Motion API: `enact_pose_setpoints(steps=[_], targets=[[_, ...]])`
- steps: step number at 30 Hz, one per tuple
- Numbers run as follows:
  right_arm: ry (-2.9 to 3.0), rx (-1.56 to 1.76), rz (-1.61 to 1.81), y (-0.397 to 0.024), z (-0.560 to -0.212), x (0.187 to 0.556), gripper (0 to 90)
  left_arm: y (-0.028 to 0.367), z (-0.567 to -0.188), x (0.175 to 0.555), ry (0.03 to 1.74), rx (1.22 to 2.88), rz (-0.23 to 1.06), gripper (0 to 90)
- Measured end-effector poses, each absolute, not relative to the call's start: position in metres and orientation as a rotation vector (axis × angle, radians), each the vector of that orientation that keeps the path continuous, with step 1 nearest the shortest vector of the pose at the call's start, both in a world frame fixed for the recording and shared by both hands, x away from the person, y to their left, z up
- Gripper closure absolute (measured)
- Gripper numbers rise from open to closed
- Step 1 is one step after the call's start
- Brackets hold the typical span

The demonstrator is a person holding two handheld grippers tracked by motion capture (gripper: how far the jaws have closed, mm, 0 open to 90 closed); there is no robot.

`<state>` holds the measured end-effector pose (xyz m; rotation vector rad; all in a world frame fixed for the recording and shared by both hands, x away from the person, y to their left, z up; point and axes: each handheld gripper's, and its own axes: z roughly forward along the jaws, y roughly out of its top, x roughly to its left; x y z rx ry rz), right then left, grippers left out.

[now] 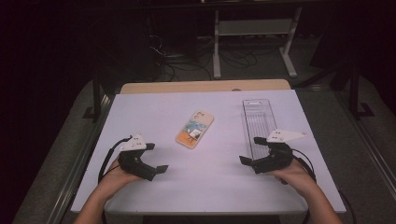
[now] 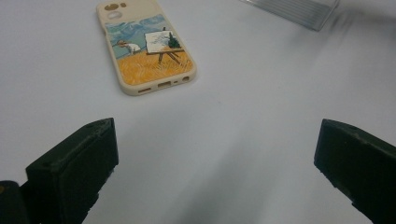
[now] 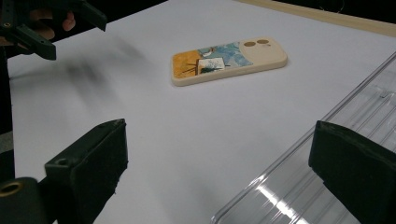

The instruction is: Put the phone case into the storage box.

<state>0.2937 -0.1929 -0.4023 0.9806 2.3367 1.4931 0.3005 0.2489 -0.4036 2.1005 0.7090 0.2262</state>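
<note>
A: Where's the phone case point(image 1: 195, 129)?

B: Flat on the white table point(image 1: 154, 109), picture side up, near its middle. The clear tray point(image 1: 258, 122) lies well to the right of the case, apart from it.

A: And the grippers?

B: The left gripper point(image 1: 157, 158) hovers on the near left of the case, jaws spread wide, grasping nothing. The right gripper point(image 1: 250, 150) is on the near right of the case, at the tray's near end, jaws equally wide and empty.

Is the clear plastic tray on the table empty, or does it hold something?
Empty. The clear tray shows only its ribbed bottom in the high view, and the phone case lies apart from it on the white table.
</note>
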Motion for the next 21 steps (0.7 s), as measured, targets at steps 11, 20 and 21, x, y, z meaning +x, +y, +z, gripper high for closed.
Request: enact_pose_setpoints(steps=[11, 20, 21], targets=[[2.340, 0.981, 1.501, -0.194, -0.402, 0.294, 3.9, 0.238, -0.398, 0.313, 0.728, 2.083, 0.207, 0.0], [2.344, 0.981, 1.503, -0.194, -0.402, 0.294, 3.8, 0.230, -0.388, 0.327, 0.768, 2.072, 0.221, 0.0], [2.341, 0.988, 1.506, -0.194, -0.402, 0.294, 3.7, 0.229, -0.386, 0.328, 0.765, 2.073, 0.220, 0.0]])
